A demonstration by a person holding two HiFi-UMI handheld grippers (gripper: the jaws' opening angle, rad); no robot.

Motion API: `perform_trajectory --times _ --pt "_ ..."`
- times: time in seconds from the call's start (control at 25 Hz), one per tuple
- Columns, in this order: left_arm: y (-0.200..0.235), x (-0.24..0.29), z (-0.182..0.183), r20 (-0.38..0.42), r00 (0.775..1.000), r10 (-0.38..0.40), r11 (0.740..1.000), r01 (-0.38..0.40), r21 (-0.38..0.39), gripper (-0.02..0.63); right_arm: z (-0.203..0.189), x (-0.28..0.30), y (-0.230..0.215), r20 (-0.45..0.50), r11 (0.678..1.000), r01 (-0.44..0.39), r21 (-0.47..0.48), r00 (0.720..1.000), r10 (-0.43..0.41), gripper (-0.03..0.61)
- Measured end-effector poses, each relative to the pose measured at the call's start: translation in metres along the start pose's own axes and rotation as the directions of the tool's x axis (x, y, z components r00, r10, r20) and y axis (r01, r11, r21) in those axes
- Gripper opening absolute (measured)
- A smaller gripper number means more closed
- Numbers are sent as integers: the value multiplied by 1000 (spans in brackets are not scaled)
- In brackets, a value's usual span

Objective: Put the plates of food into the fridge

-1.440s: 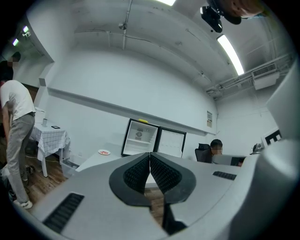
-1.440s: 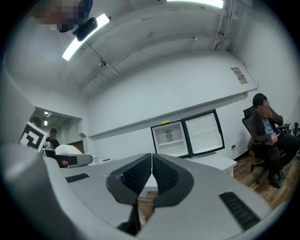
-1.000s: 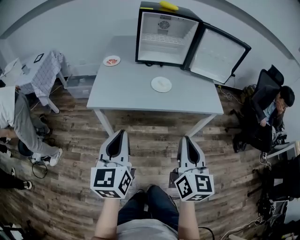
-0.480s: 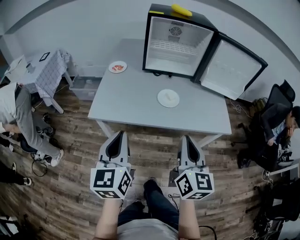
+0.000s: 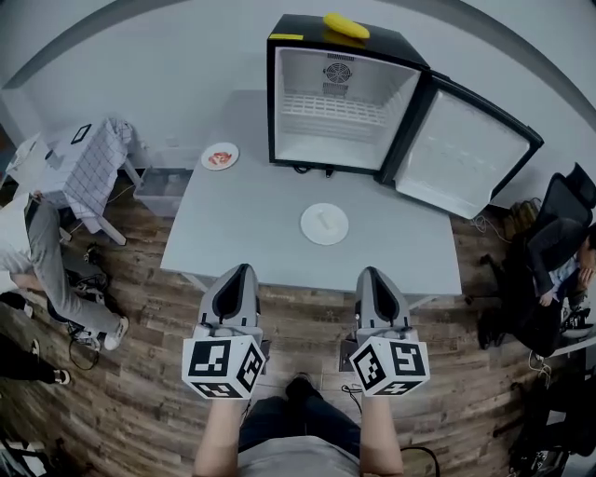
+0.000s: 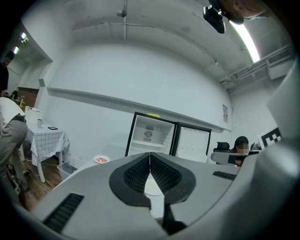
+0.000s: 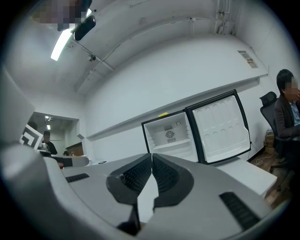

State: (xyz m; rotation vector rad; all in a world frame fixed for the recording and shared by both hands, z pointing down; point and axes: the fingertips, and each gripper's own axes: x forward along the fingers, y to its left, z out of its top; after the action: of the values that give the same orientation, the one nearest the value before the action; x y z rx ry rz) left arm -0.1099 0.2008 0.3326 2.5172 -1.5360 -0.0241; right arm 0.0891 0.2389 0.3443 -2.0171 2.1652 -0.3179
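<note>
A white plate (image 5: 324, 224) lies mid-table, and a smaller plate with red food (image 5: 221, 156) sits at the table's far left. The small black fridge (image 5: 340, 98) stands at the back of the grey table (image 5: 233, 224), empty, with its door (image 5: 466, 140) swung open to the right. My left gripper (image 5: 238, 271) and right gripper (image 5: 370, 273) hover side by side at the table's near edge, both shut and empty. In the left gripper view the jaws (image 6: 150, 154) meet in front of the fridge (image 6: 149, 136), with the food plate (image 6: 101, 160) to the left. The right gripper (image 7: 151, 157) points at the fridge (image 7: 169, 135).
A yellow object (image 5: 345, 25) lies on top of the fridge. A small cloth-covered table (image 5: 88, 154) and a standing person (image 5: 37, 252) are at the left, a plastic bin (image 5: 163, 177) by the table leg. A seated person (image 5: 559, 261) is at the right.
The table and fridge have come nearer in the head view. Both grippers now reach the table's near edge, still side by side and shut.
</note>
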Motion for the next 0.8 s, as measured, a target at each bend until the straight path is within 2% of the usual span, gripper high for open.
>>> perform_trajectory --times 0.44,0.8 --pt "-15 61 1 -20 1000 -18 1000 18 -3 9 8 39 -46 4 998 37 41 999 -37 15" --pt "3 117 -9 -44 999 -24 999 23 -40 9 1 85 -66 -25 997 64 36 998 -63 15"
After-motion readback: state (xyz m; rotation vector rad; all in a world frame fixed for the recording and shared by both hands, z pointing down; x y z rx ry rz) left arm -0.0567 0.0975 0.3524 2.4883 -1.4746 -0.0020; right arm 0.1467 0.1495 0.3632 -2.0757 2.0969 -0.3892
